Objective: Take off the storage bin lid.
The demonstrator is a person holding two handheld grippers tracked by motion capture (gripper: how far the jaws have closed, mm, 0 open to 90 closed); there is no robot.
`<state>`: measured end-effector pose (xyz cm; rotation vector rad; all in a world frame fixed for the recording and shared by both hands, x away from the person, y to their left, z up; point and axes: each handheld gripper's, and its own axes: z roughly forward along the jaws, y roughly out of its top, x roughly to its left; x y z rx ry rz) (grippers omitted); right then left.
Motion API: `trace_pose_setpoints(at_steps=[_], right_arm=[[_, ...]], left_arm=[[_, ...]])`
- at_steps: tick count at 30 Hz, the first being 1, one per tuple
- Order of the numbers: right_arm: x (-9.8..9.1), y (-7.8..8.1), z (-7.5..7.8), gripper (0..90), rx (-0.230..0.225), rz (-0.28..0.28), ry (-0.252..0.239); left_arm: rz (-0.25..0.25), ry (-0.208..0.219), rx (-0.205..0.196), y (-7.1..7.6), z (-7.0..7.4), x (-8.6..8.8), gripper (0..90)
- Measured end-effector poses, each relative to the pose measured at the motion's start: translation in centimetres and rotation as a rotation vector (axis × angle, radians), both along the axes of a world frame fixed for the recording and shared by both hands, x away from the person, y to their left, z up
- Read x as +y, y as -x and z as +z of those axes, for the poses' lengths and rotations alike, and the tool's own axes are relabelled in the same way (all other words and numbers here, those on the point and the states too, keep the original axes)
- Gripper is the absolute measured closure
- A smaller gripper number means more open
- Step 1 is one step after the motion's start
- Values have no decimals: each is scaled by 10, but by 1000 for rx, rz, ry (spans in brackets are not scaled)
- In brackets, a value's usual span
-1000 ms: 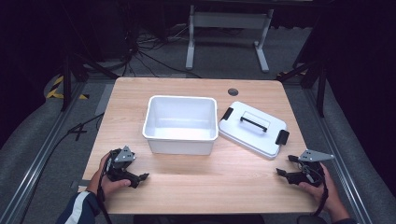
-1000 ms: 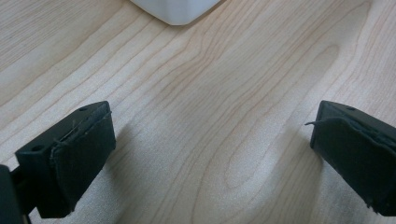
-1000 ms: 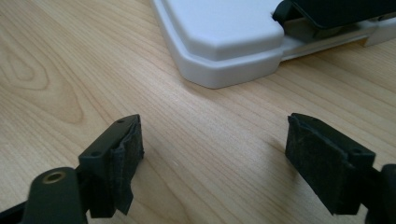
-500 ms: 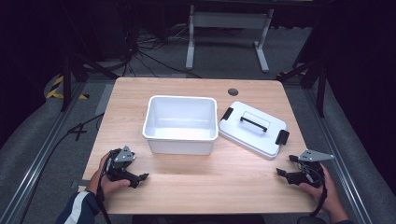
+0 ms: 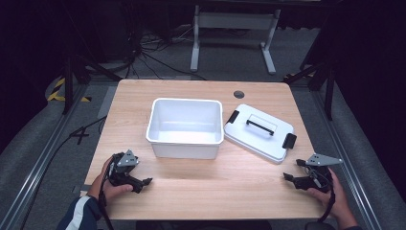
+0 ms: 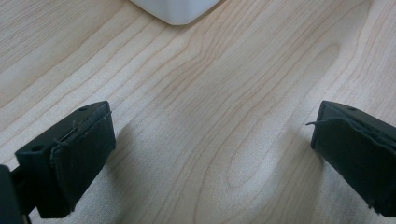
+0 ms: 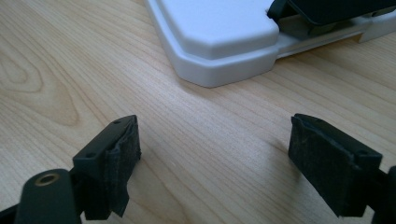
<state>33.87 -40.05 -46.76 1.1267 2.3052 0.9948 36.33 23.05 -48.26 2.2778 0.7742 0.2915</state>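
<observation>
Lab/studio: dark room w/ floor cables [image 5: 143,52], metal stand [image 5: 232,28], wooden table [image 5: 201,191].

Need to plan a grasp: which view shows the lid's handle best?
The high view: the lid lies flat beside the bin, its black handle fully visible. The right gripper view catches just a lid corner and clip.

High view: fixed above the person's near edge, looking forward and down; whole wooden surface [image 5: 201,191] in frame, dark floor beyond.

Left gripper view: rides low on the left claw [image 6: 210,149], close to the wood, looking along its two spread black jaws. Corner of the white bin [image 6: 175,9] at top edge; the high view shows the bin [image 5: 186,128] at centre.

Right gripper view: same low, close setting on the right claw [image 7: 212,161]. Faces the white lid [image 7: 219,32], shared with the high view [image 5: 258,132].
</observation>
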Motion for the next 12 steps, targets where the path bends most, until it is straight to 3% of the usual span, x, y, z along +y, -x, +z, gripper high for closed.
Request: trace_pose_setpoints(at_steps=[12], right_arm=[[0,-1,0,161,3,2,1]], left_arm=[[1,-1,1,0,0,0,1]])
